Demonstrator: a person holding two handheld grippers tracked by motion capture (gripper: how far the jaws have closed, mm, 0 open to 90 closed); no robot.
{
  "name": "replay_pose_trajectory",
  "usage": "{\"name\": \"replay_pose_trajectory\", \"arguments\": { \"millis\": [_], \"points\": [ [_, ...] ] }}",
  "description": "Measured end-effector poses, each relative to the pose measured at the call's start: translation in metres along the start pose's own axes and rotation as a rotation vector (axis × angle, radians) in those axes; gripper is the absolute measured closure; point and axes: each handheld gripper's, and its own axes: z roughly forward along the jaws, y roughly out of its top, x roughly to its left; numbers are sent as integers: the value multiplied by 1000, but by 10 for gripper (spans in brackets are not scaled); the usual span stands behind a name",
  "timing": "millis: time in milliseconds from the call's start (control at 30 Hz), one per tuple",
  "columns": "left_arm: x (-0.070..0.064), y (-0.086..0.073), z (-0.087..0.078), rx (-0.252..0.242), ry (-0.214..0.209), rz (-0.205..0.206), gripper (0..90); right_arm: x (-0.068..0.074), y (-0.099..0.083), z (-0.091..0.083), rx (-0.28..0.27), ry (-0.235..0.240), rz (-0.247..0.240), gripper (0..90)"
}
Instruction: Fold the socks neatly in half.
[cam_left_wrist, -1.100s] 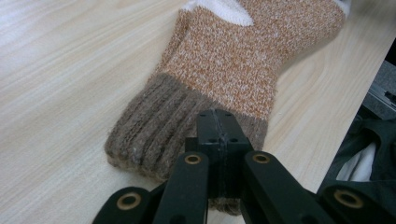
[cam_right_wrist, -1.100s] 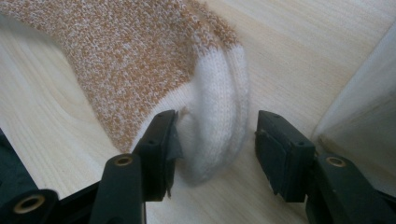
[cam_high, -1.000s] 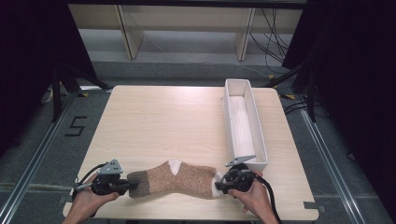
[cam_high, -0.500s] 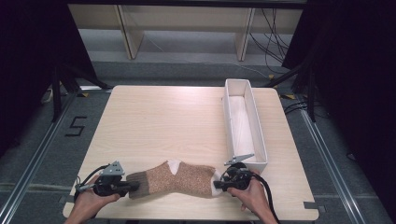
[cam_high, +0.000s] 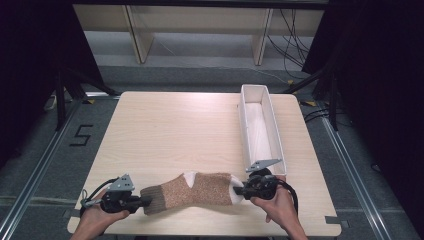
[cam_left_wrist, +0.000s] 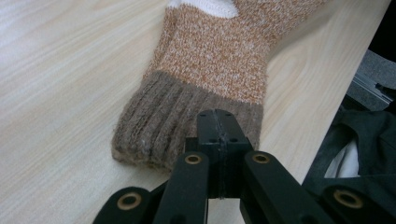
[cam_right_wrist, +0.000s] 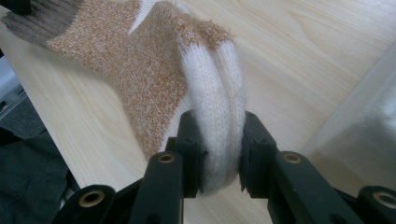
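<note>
An orange-brown sock (cam_high: 192, 191) with a white toe, a white heel and a dark ribbed cuff (cam_left_wrist: 159, 126) lies stretched along the table's front edge. My right gripper (cam_high: 239, 191) is shut on the white toe (cam_right_wrist: 217, 116), which bulges folded between its jaws. My left gripper (cam_high: 144, 202) is at the cuff end. Its jaws are pressed together over the cuff's edge (cam_left_wrist: 218, 135), and no fabric shows between them. The cuff lies flat and unbunched.
A long white tray (cam_high: 274, 131) stands on the right side of the table (cam_high: 165, 130), its near end just behind my right gripper. The table's front edge is close below both hands. A dark floor and metal rails surround the table.
Both grippers stay at the sock's two ends. The hands and the sock have shifted only slightly.
</note>
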Motion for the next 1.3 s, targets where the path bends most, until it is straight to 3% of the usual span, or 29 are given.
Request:
{"name": "replay_pose_trajectory", "arguments": {
  "millis": [33, 133, 167, 233, 300, 333, 433, 500, 533, 567, 667, 700, 733, 767, 800, 833, 867, 900, 967, 1000, 1033, 1067, 1100, 1133, 1167, 1200, 1233, 1300],
  "points": [
    [-1, 2, -3, -4, 8, -6, 894, 0, -1, 0, -21, 9, 17, 729],
    [1, 3, -7, -8, 18, 12, 894, -3, 0, -8, -12, 4, 24, 729],
    [0, 2, -5, -9, 21, -2, 894, -2, 0, -10, -24, 16, 31, 729],
    [1, -2, 3, 20, 12, 9, 894, 0, 4, -15, -20, 16, 26, 729],
    [-1, -4, 12, 45, 2, 14, 895, 1, 15, -22, -19, 2, -25, 728],
    [-3, -3, 14, 53, -5, 17, 895, 1, 15, -22, -19, 2, -25, 728],
    [-13, 3, 20, 39, -9, 31, 895, 4, 35, -27, 13, 3, -21, 727],
    [-15, 4, 24, 42, -14, 41, 895, 4, 39, -26, 2, 8, -14, 727],
    [-21, 6, 31, 33, -22, 17, 895, 3, 54, -27, 33, 0, -14, 727],
    [-21, 6, 31, 33, -22, 17, 895, 3, 54, -27, 33, 0, -14, 727],
    [-25, 15, 43, 40, -35, 59, 894, 7, 81, -23, 54, -16, -48, 727],
    [-25, 15, 43, 40, -35, 59, 894, 7, 81, -23, 54, -16, -48, 727],
    [-29, 19, 49, 40, -40, 62, 894, 16, 94, -19, 83, -50, -56, 726],
    [-29, 19, 49, 40, -40, 62, 894, 16, 94, -19, 83, -50, -56, 726],
    [-31, 23, 53, 44, -38, 68, 894, 25, 105, -11, 75, -40, -123, 726],
    [-31, 23, 53, 44, -38, 68, 894, 25, 105, -11, 75, -40, -123, 726],
    [-32, 24, 56, 43, -39, 66, 894, 34, 109, -9, 93, -50, -104, 725],
    [-32, 25, 58, 47, -44, 83, 894, 39, 114, -3, 74, -49, -167, 725],
    [-35, 25, 59, 44, -51, 91, 893, 60, 121, 14, 97, -52, -226, 723],
    [-35, 25, 59, 44, -51, 91, 891, 60, 121, 14, 97, -52, -226, 723],
    [-36, 25, 58, 44, -46, 95, 879, 73, 122, 22, 110, -54, -271, 722],
    [-36, 25, 57, 39, -49, 95, 879, 73, 122, 22, 110, -54, -271, 722],
    [-37, 24, 55, 26, -58, 83, 799, 82, 124, 30, 116, -50, -304, 721],
    [-37, 24, 51, 15, -58, 80, 799, 82, 124, 30, 116, -50, -304, 721],
    [-38, 22, 44, -8, -55, 73, 746, 86, 124, 32, 122, -55, -302, 721],
    [-41, 20, 27, -47, -40, 77, 757, 88, 125, 36, 117, -59, -332, 721],
    [-41, 20, 27, -47, -40, 77, 775, 88, 125, 36, 117, -59, -332, 721],
    [-39, 9, 6, -79, -30, 48, 793, 94, 124, 43, 135, -45, -339, 722]
  ]
}}
